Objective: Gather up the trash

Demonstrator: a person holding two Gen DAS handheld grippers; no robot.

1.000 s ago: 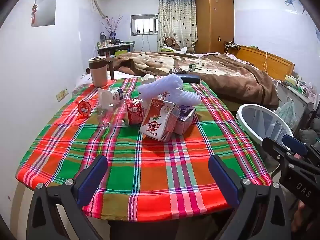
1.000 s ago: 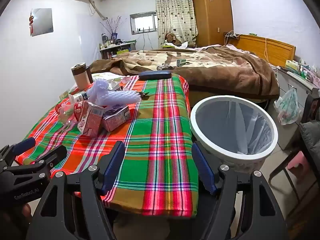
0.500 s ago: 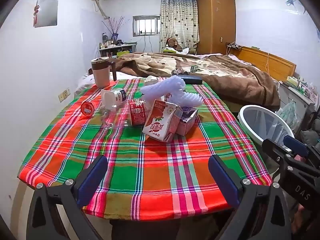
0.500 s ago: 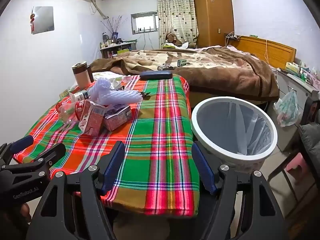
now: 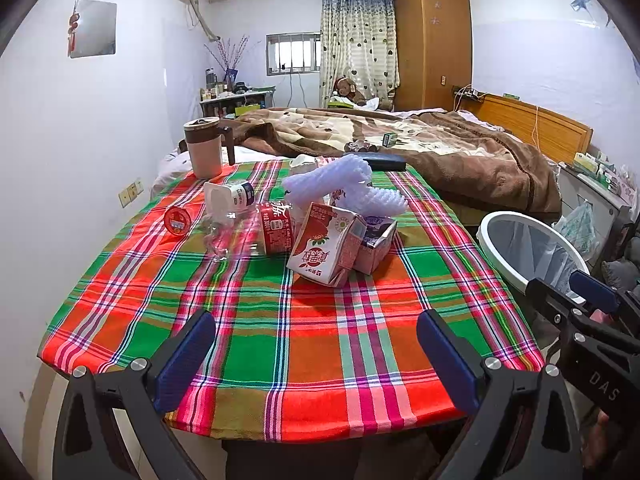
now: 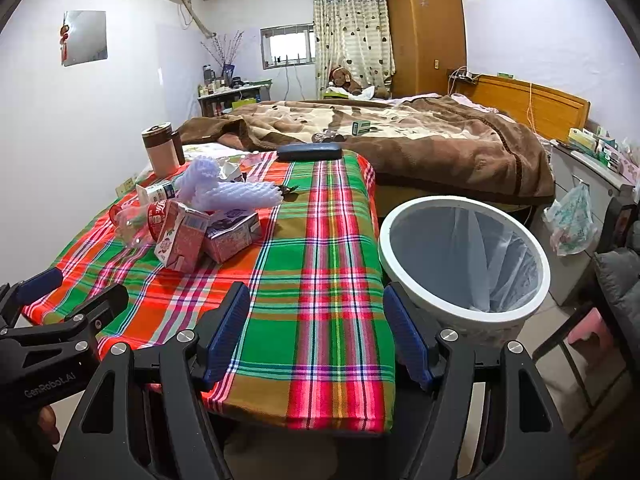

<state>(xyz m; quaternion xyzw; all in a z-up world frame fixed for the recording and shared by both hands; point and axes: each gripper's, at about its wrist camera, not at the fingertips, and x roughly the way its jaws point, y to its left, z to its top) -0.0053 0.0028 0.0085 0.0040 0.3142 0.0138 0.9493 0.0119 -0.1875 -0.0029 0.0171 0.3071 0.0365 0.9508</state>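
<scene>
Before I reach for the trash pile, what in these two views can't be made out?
- Bin bottom, both views: hidden by its rim and liner.
- Purple carton, left view: mostly behind the red milk carton.
- Clear bottle's far end, right view: blocked by cartons.
- Item under the foam netting: too covered to tell.

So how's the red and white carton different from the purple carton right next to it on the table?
The red and white carton sits nearer the camera, tilted, and looks closed; the purple carton lies behind it to the right with its end torn open. The red and white carton shows a fruit picture, while the purple carton is partly covered by the white foam net. Both are small drink cartons resting on the plaid tablecloth, touching each other.
</scene>
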